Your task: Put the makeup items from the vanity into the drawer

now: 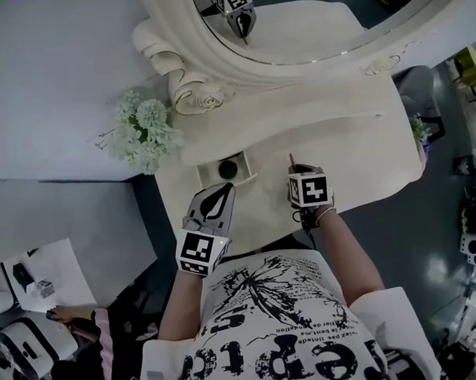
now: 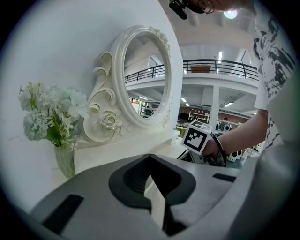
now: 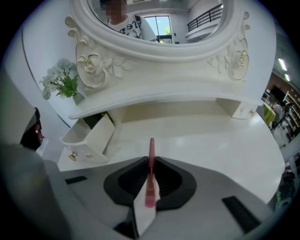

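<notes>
My right gripper [image 1: 294, 172] hangs over the middle of the white vanity top [image 1: 362, 148], shut on a slim pink makeup stick [image 3: 151, 149]. The stick pokes out past the jaw tips toward the mirror. To its left a small white drawer [image 1: 208, 175] stands pulled open, with a dark round item [image 1: 228, 169] lying inside. In the right gripper view the drawer [image 3: 96, 135] sits ahead and to the left. My left gripper [image 1: 227, 188] hovers just in front of the drawer, its jaws together with nothing between them; in its own view the left gripper [image 2: 150, 158] points along the vanity.
An oval mirror in a carved white frame [image 1: 187, 65] rises behind a raised shelf [image 3: 154, 98]. A vase of pale flowers [image 1: 143, 132] stands at the shelf's left end. The vanity's front edge runs close to my body, and bags lie on the floor at lower left.
</notes>
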`<state>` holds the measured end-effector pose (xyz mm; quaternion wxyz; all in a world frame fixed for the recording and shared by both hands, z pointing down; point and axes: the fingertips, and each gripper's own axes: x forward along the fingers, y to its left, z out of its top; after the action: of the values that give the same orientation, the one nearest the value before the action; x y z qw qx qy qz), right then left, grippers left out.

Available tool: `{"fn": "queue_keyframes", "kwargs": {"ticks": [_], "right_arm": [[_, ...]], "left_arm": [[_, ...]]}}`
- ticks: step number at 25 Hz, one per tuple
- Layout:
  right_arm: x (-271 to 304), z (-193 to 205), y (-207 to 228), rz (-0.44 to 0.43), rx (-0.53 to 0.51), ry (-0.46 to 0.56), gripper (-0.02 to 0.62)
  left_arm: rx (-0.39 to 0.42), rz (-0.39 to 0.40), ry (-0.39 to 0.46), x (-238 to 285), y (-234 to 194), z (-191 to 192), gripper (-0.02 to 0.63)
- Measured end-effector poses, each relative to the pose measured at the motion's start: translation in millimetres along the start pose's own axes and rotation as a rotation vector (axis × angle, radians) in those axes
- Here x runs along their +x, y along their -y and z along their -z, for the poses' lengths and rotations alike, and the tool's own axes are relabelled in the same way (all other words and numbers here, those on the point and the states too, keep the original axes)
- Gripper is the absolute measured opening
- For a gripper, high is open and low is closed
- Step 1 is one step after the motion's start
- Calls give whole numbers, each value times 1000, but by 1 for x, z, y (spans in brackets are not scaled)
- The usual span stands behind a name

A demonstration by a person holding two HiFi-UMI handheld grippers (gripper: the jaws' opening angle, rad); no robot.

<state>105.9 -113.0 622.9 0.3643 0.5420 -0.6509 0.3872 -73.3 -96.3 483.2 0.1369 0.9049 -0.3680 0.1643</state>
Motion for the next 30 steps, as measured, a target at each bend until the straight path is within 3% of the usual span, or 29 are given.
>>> {"fn": "queue_keyframes", "kwargs": {"ticks": [8,14,24,28,30], "right_arm": [[-30,-53,-77,-184,-291,104,57],[-24,-64,-137,-277,-518,88,57],[-17,-58,-205,-386,-697,68,57],[-15,-55,-211,-381,-741,66,58],[-17,-58,-212,-374,-746,86,98]], "left_arm": [[-7,-83,83,-24,-16,-22,20],[-21,-163,114,-47,-33,-26,19],[-61,-279,104,-83,-61,-9,20],[-60,-286,106,-87,-63,-8,19],[-60,-286,109,-88,-64,-8,19]]}}
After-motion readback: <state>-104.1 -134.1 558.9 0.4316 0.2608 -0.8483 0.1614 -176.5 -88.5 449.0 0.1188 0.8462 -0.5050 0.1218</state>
